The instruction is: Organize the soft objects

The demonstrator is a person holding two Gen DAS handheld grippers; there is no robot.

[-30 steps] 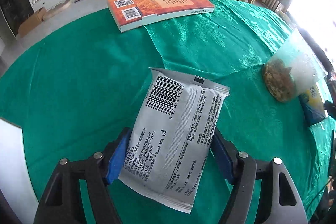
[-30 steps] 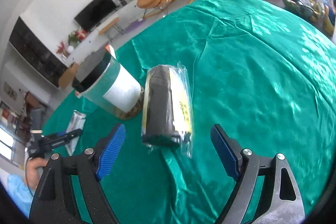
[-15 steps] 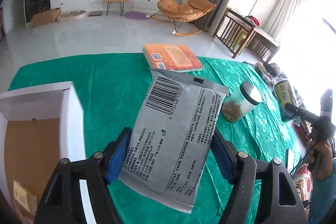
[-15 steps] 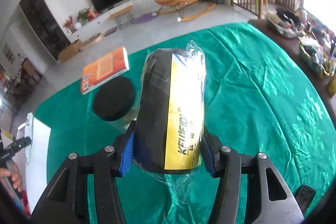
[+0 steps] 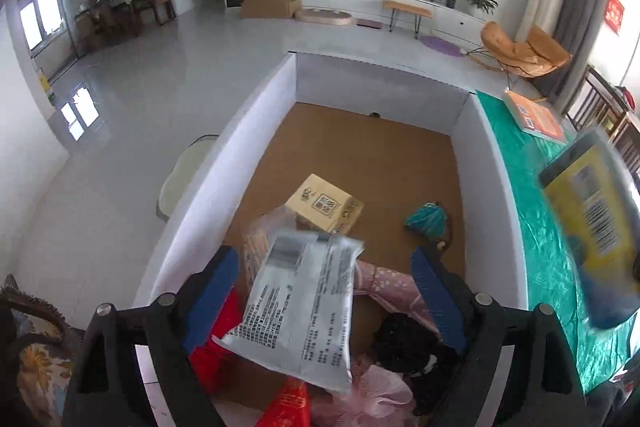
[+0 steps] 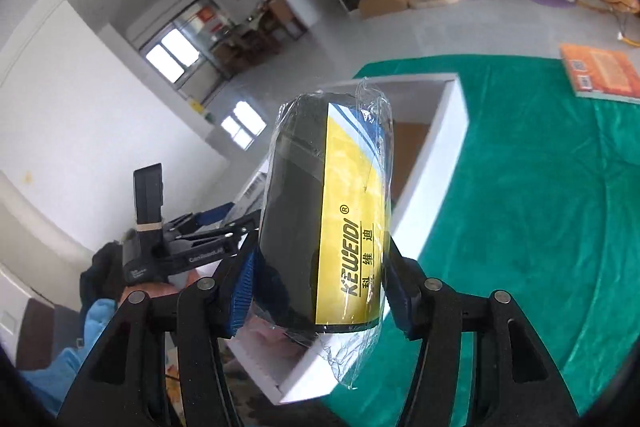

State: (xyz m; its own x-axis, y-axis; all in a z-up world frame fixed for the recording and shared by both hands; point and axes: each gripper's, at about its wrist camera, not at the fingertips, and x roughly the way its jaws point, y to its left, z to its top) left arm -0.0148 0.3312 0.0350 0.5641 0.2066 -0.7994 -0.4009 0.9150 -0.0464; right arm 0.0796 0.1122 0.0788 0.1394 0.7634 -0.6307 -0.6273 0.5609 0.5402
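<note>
Silver packet [image 5: 304, 303] between opening left gripper [image 5: 324, 291] pads.

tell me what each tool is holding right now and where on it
Left tool: opening, grey packet loose between its pads, over the box. Right tool: gripping the black-and-yellow wrapped roll by its sides.

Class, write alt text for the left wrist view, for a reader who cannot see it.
The left gripper, its jaws opening, releases a grey printed packet over a white-walled cardboard box holding soft items and a small yellow carton. A green tablecloth lies to the right.
</note>
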